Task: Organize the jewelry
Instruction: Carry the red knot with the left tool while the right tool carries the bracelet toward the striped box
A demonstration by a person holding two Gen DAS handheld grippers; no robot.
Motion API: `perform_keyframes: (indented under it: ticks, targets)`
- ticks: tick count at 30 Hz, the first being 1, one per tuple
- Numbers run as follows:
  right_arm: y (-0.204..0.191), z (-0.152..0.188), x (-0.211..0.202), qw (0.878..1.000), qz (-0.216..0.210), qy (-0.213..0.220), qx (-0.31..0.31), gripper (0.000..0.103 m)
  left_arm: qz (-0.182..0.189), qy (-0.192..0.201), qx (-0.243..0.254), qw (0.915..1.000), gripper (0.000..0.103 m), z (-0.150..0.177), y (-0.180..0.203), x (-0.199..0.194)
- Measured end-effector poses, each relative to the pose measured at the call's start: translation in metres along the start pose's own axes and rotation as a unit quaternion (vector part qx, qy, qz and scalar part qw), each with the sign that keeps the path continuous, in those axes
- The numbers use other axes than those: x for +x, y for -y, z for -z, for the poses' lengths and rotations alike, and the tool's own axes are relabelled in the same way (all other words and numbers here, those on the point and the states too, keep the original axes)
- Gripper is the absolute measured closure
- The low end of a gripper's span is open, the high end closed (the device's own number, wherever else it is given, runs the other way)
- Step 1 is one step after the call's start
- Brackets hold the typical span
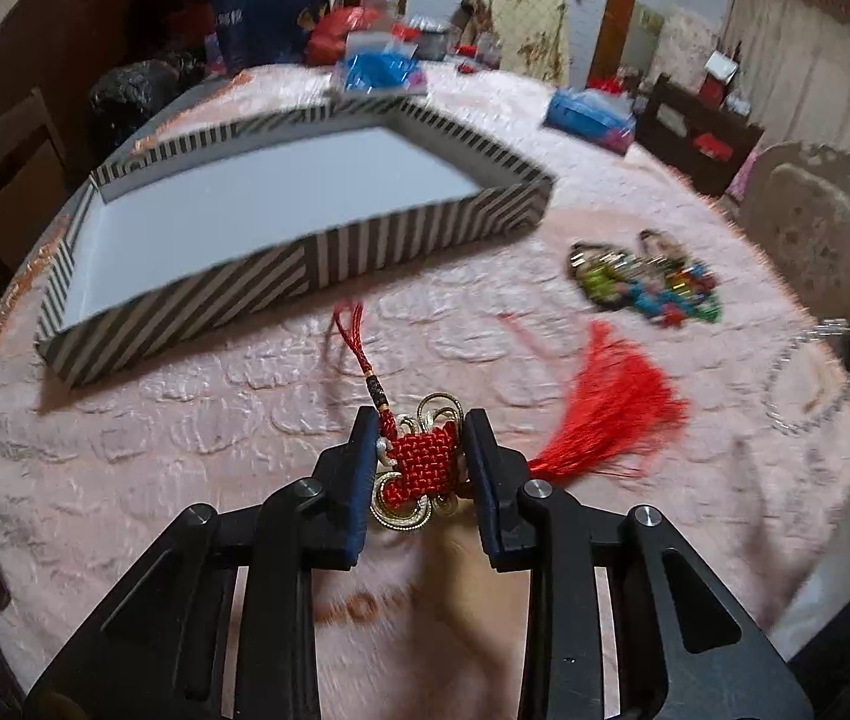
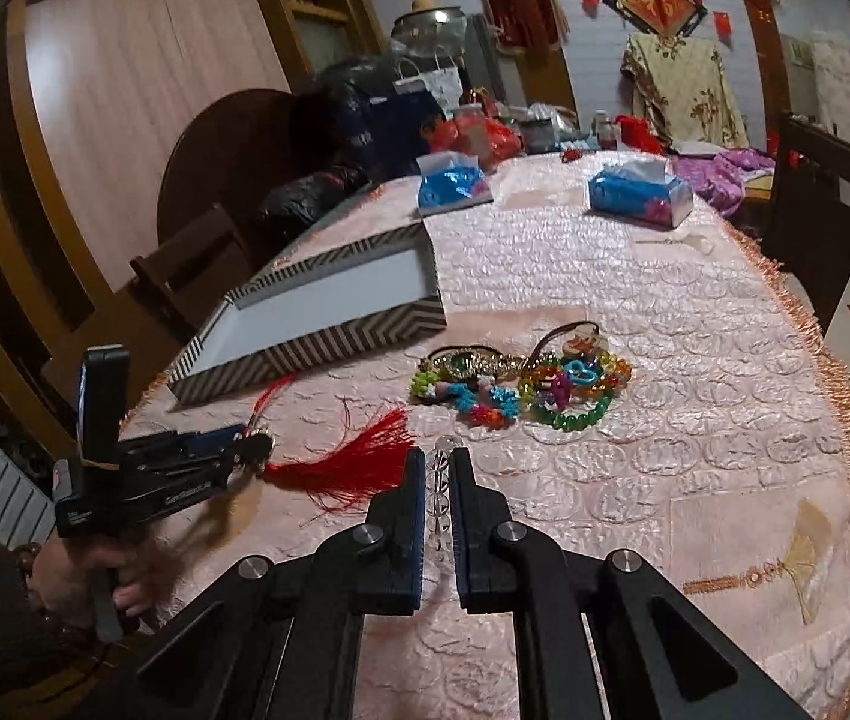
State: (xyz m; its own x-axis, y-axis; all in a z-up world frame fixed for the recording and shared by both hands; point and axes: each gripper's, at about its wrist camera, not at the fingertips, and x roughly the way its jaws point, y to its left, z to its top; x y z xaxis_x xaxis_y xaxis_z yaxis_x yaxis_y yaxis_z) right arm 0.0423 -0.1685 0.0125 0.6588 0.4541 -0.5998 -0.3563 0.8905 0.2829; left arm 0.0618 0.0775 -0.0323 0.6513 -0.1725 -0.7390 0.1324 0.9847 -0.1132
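Note:
My left gripper (image 1: 422, 426) is shut on a red woven knot ornament (image 1: 425, 462) with gold loops. Its red tassel (image 1: 610, 414) trails off to the right, and its cord runs toward the box. The right wrist view shows that left gripper (image 2: 245, 450) at the left, held by a hand, with the tassel (image 2: 353, 456) spread on the cloth. My right gripper (image 2: 436, 459) is shut on a clear bead bracelet (image 2: 438, 483), which also shows as a blurred loop at the right edge (image 1: 796, 384). A shallow striped box (image 1: 305, 210) with a white inside stands behind the knot ornament.
A pile of colourful bead bracelets and hair ties (image 2: 520, 384) lies mid-table, right of the striped box (image 2: 317, 306). Two blue tissue packs (image 2: 454, 183) (image 2: 640, 195) sit farther back. Bags crowd the far end. Wooden chairs ring the pink fringed tablecloth (image 2: 724, 420).

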Motion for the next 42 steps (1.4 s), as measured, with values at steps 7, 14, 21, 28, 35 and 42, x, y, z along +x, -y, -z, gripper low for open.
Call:
perform_keyframes:
  ticks: [7,14,21,28,35,42]
  targets:
    - [-0.006,-0.002,-0.016,1.0,0.011,0.027,0.012,0.096,0.042,0.052,0.011,0.9977,0.076,-0.003,0.02,-0.059]
    - [-0.015,-0.006,-0.017,0.999,0.032,0.027,0.012,0.096,0.042,0.082,0.019,0.9956,0.076,-0.021,0.023,-0.088]
    - [-0.022,-0.017,-0.009,0.998,0.05,0.024,0.005,0.096,0.03,0.107,0.02,0.9936,0.076,-0.051,0.009,-0.1]
    - [-0.032,-0.04,0.01,0.999,0.051,0.018,-0.004,0.096,0.013,0.125,-0.014,0.992,0.076,-0.09,-0.026,-0.101]
    - [-0.042,-0.064,0.043,1.0,0.031,0.002,-0.006,0.096,-0.023,0.148,-0.032,0.9882,0.076,-0.136,-0.062,-0.103]
    - [-0.061,-0.096,0.083,1.0,-0.001,-0.011,-0.021,0.096,-0.059,0.162,-0.065,0.9829,0.076,-0.169,-0.105,-0.087]
